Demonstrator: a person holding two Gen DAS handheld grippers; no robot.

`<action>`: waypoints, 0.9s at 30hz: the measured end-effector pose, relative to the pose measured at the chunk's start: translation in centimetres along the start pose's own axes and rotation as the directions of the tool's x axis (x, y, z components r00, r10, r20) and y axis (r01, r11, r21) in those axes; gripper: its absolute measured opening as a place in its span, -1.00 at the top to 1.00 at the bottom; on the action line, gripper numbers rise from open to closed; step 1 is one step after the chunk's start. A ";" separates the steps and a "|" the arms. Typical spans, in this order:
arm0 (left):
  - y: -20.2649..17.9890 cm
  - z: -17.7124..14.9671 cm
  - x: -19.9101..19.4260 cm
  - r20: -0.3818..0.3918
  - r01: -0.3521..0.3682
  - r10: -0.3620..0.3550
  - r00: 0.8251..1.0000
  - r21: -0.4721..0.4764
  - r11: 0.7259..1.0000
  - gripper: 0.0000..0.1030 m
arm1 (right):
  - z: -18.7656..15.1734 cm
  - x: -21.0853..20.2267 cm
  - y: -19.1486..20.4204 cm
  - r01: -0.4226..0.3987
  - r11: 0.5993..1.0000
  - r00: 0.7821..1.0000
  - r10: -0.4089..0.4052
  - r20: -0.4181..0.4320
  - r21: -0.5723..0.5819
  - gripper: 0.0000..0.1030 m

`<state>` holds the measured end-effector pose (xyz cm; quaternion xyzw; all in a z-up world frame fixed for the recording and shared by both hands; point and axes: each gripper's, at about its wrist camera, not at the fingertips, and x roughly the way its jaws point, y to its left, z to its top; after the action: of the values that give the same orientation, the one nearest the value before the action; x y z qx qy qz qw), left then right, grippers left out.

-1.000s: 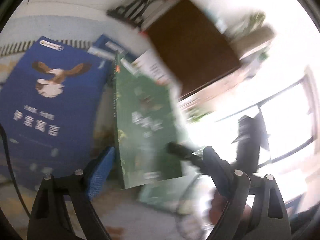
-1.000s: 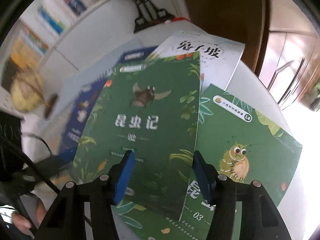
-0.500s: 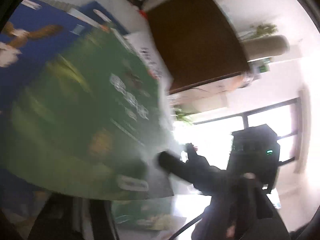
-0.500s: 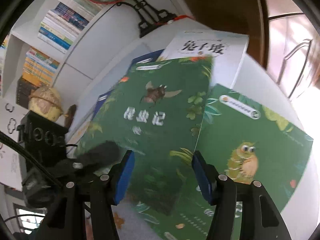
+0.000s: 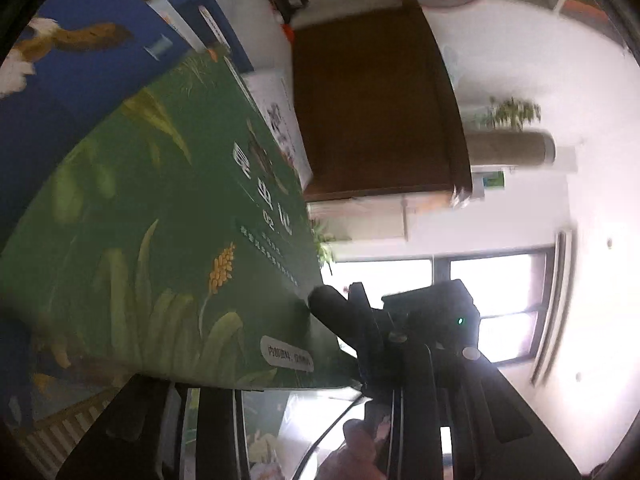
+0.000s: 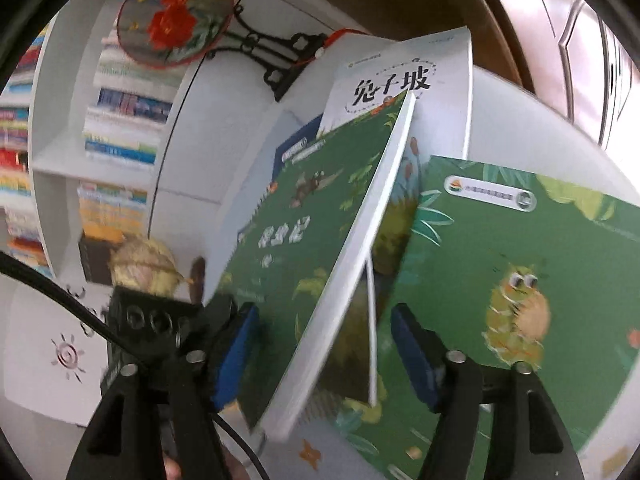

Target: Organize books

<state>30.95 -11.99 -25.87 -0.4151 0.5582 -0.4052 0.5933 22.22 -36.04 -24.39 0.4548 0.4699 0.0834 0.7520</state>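
Two claws of mine meet at one green insect book (image 5: 160, 240), tipped up on edge above the spread of books. At left, the blue eagle book (image 5: 80, 40) lies flat behind it. My left claw (image 5: 180, 400) sits under the green book's lower edge. Its jaws are closing, but the cover hides the tips, so I cannot tell whether they pinch it. My right claw (image 6: 324, 328) straddles the book's near corner, jaws closing. The left pad (image 6: 236, 352) is at the cover and the right pad (image 6: 416, 356) is clear of the white page edge. Behind stands the white book (image 6: 400, 80). At far right, the caterpillar book (image 6: 520, 260) lies flat on the white table (image 6: 520, 120).
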 end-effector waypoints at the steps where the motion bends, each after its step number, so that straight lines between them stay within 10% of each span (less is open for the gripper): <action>1: 0.2 0.3 -0.2 -0.001 0.000 0.000 1.000 -0.002 1.000 0.48 | 0.1 0.3 0.0 -0.025 1.000 1.000 0.025 0.014 0.012 0.27; 13: 1.7 -1.4 -3.2 -0.051 -0.126 0.128 0.990 0.043 0.991 0.26 | -0.3 0.0 2.8 -0.016 0.998 0.997 0.021 0.078 -0.058 0.80; 27: 2.5 -0.5 -2.9 -0.153 -0.013 0.011 0.988 -0.016 1.000 0.21 | 1.1 -4.4 0.4 -0.071 0.996 0.996 0.068 0.061 0.049 0.80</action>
<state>30.34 -8.45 -27.27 -0.3844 0.6081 -0.4275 0.5475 20.82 -38.92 -21.10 0.4923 0.4333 0.0839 0.7502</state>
